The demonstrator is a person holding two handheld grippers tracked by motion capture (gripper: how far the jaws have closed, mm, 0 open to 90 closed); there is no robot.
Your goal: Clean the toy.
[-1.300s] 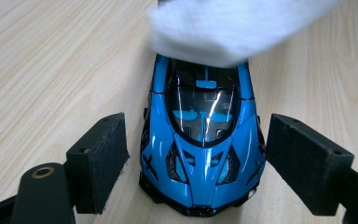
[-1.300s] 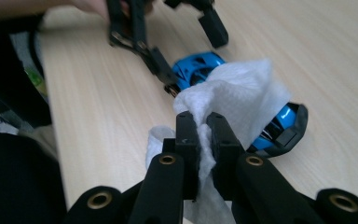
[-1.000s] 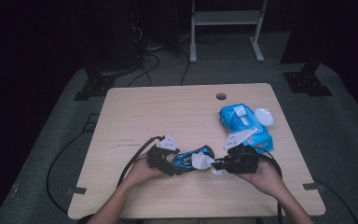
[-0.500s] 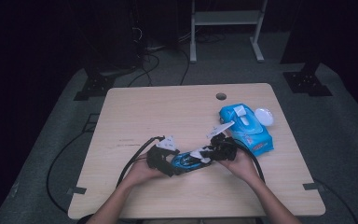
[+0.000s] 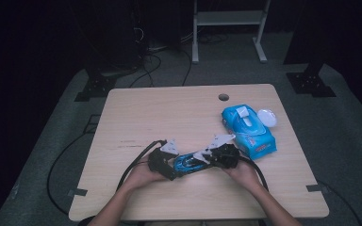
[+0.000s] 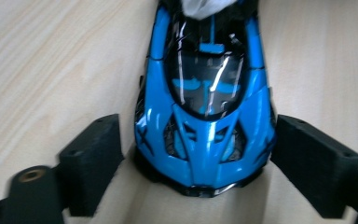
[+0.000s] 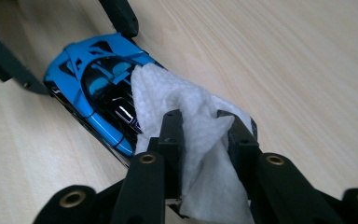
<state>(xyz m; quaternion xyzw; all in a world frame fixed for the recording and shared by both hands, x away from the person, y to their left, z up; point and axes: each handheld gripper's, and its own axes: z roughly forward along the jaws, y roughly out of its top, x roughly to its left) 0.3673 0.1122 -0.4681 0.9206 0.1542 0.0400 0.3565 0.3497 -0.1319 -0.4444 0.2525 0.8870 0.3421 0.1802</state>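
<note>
A blue toy car [image 5: 188, 162] lies on the wooden surface [image 5: 169, 113] near the middle of its near edge, between the two tools. The left tool [image 5: 169, 165] has its jaws spread wide around the car's nose, one on each flank, right against the bodywork. The right tool [image 5: 215, 157] grips a white wipe [image 7: 191, 140] between nearly closed jaws that have just been closing, and the wipe rests on the car's rear end. A blue pack of wipes [image 5: 247, 129] lies toward the surface's right edge, its white lid [image 5: 267, 117] just beside it.
</note>
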